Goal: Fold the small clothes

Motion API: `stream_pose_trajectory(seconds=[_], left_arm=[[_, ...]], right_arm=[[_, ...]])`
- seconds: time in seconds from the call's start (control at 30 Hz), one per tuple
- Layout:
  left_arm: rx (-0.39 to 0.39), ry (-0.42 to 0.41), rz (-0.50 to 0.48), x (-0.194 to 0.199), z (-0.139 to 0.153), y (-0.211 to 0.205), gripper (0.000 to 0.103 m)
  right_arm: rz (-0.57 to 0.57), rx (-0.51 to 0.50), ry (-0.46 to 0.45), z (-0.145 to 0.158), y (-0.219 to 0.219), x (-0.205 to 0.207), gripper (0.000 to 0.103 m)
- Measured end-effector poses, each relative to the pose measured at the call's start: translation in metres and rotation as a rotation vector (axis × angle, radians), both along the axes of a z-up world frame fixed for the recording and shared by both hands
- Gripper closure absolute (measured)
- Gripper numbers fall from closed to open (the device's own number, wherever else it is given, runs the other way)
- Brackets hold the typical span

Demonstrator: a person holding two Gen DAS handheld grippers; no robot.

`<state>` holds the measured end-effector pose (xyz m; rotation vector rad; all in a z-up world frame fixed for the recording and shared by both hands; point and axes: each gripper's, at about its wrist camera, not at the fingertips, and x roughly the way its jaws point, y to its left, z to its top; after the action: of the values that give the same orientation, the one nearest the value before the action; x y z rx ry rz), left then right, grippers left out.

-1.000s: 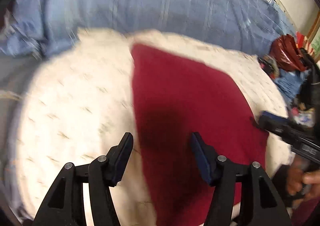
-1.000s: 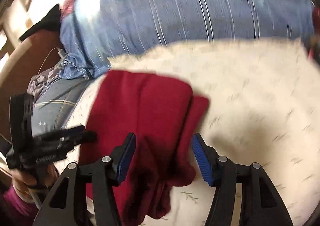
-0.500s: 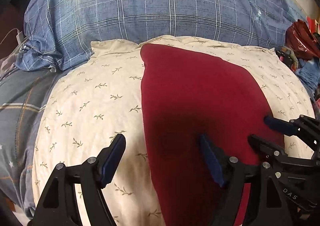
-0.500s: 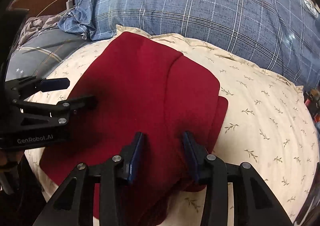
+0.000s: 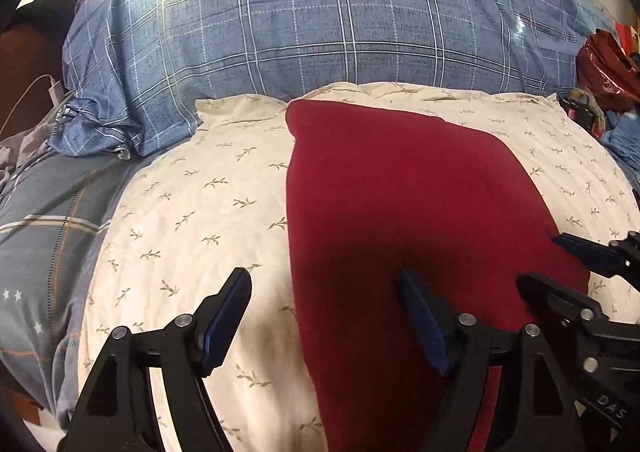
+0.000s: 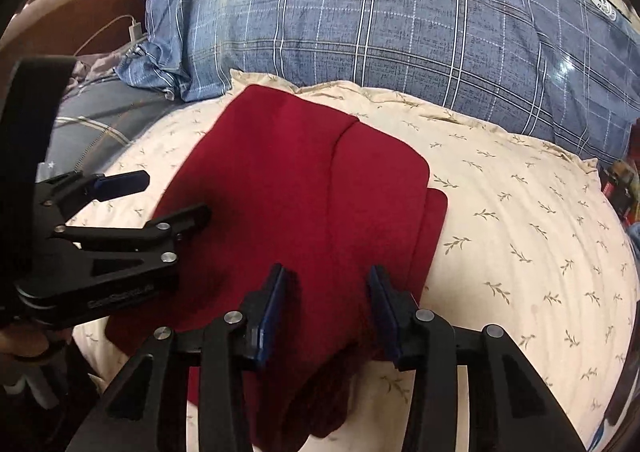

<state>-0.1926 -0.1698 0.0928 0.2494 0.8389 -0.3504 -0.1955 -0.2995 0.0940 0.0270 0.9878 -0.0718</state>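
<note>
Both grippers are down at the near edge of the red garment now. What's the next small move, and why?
Probably close the right gripper on the bunched near edge of the red garment. Its jaws, just closing, straddle the thick folds, but the pads don't clearly press yet. The left gripper, jaws just opened wide, straddles the garment's left edge over the cream pillow, so it could pinch next.

Both my wrist cameras look steeply down, close over the red garment (image 5: pixel 400 204) on the bed; each sees the other hand-held gripper.
</note>
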Motion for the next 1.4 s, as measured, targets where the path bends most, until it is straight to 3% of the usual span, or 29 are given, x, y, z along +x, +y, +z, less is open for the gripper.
stream_pose_trajectory(seconds=[0.17,0.27,0.37,0.5,0.67,0.8,1.17,1.4], left_arm=[[-0.006,-0.012,0.017,-0.010,0.006,0.004,0.027],[-0.015,-0.016,0.029,-0.014,0.007,0.008,0.027],[-0.019,-0.022,0.042,-0.018,0.007,0.010,0.027],[-0.003,-0.056,0.062,-0.024,0.011,0.011,0.027],[0.024,-0.120,0.102,-0.030,0.017,0.014,0.028],[0.021,-0.149,0.119,-0.035,0.019,0.015,0.028],[-0.003,-0.105,0.158,-0.029,0.015,0.027,0.028],[-0.001,-0.124,0.169,-0.027,0.017,0.028,0.028]], right_arm=[[0.005,-0.015,0.004,0.003,0.005,-0.008,0.057],[-0.003,-0.048,0.042,-0.011,0.006,-0.007,0.055],[-0.028,-0.014,0.046,-0.020,0.002,-0.006,0.053],[-0.052,0.002,0.033,-0.010,0.001,-0.007,0.053],[-0.108,0.050,-0.009,0.012,-0.005,-0.007,0.039],[-0.115,0.027,-0.014,0.015,0.000,-0.001,0.037],[-0.128,0.033,-0.002,0.010,0.006,0.009,0.032],[-0.134,0.039,0.003,0.008,0.007,0.012,0.032]])
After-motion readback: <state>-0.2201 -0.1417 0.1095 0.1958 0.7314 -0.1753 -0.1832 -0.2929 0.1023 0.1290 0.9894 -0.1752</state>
